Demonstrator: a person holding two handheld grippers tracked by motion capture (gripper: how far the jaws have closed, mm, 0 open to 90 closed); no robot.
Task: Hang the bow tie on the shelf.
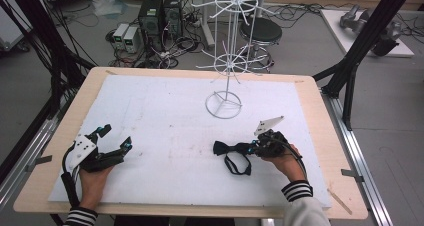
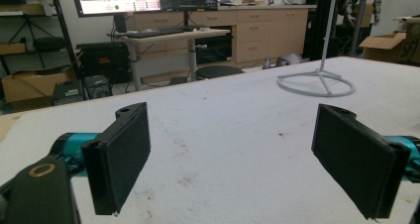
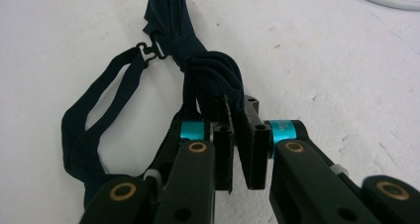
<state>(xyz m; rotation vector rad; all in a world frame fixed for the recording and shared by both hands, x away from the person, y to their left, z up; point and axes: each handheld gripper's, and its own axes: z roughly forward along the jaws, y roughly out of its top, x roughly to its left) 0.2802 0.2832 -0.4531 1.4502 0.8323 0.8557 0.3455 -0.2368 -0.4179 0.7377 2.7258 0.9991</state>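
Near the front edge of the table [image 1: 60,136], toward its left corner, the left gripper [image 1: 114,138] rests on the white mat [image 1: 165,111] with its jaws spread wide and nothing between them; in the left gripper view the two black pads [image 2: 121,154] stand well apart over bare mat.

Toward the front right, the right gripper [image 1: 253,147] lies low on the mat and its jaws are closed tight on one wing of the dark bow tie [image 1: 231,153]. In the right gripper view the fabric of the bow tie [image 3: 208,70] is bunched and pinched between the pads [image 3: 225,149], while its neck strap [image 3: 99,115] lies in a loose loop on the mat beside the jaws, hooked to the knot. The bow tie sits right of the middle of the mat, closer to the front edge than the back, with its free wing pointing toward the centre.

Farther back, right of centre, stands the white wire rack [image 1: 225,61], its ring base on the mat and its thin arms all bare.

As I judge it, the grasp is made and little else: the bow tie has not yet left the surface. Lifting it, carrying it back to the rack and hanging it by the strap on one of the arms remain, and the idle left gripper may be needed to spread the strap.
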